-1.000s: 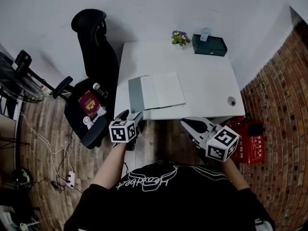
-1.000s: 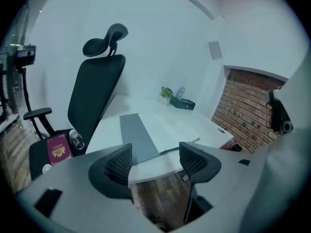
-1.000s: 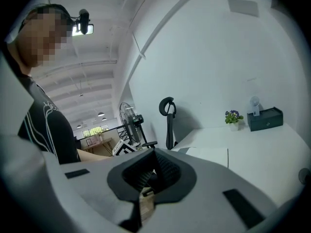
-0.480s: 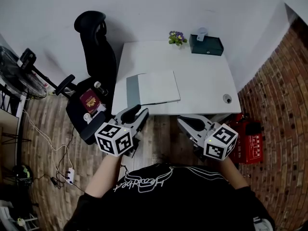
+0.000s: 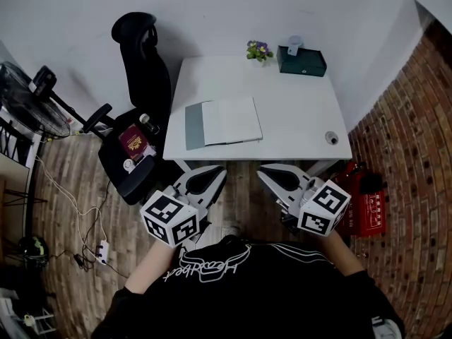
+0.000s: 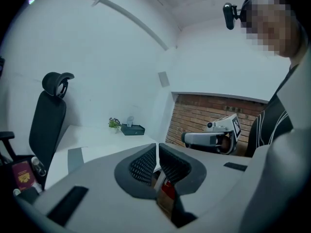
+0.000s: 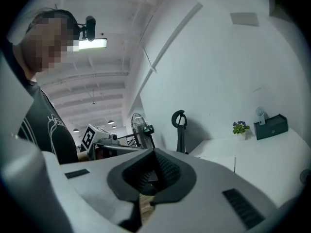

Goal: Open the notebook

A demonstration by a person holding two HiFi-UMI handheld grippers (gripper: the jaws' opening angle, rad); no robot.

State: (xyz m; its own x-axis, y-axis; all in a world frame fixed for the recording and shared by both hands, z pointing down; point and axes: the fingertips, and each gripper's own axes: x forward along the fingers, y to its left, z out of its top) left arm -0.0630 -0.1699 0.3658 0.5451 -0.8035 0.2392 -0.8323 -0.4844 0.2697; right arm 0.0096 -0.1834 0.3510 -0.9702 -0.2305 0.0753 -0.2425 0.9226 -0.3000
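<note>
The notebook (image 5: 222,122) lies flat near the front left of the white table (image 5: 296,111), showing a grey strip on its left and a white sheet on its right. Both grippers hang in front of the table's near edge, apart from the notebook. My left gripper (image 5: 216,174) is shut with nothing between its pads (image 6: 158,147). My right gripper (image 5: 265,174) points toward the left one, and its pads meet on nothing (image 7: 155,154). The left gripper view shows the right gripper (image 6: 214,137) and a grey corner of the notebook (image 6: 75,158).
A black office chair (image 5: 141,69) stands left of the table with a red booklet (image 5: 131,141) on its seat. A small plant (image 5: 258,49) and a dark green box (image 5: 301,61) sit at the table's back edge. A fan (image 5: 28,97) stands far left, a red case (image 5: 364,203) at the right.
My left gripper has risen and drawn back from the table's edge, and its jaws have gone from open to shut. The right gripper has shifted slightly.
</note>
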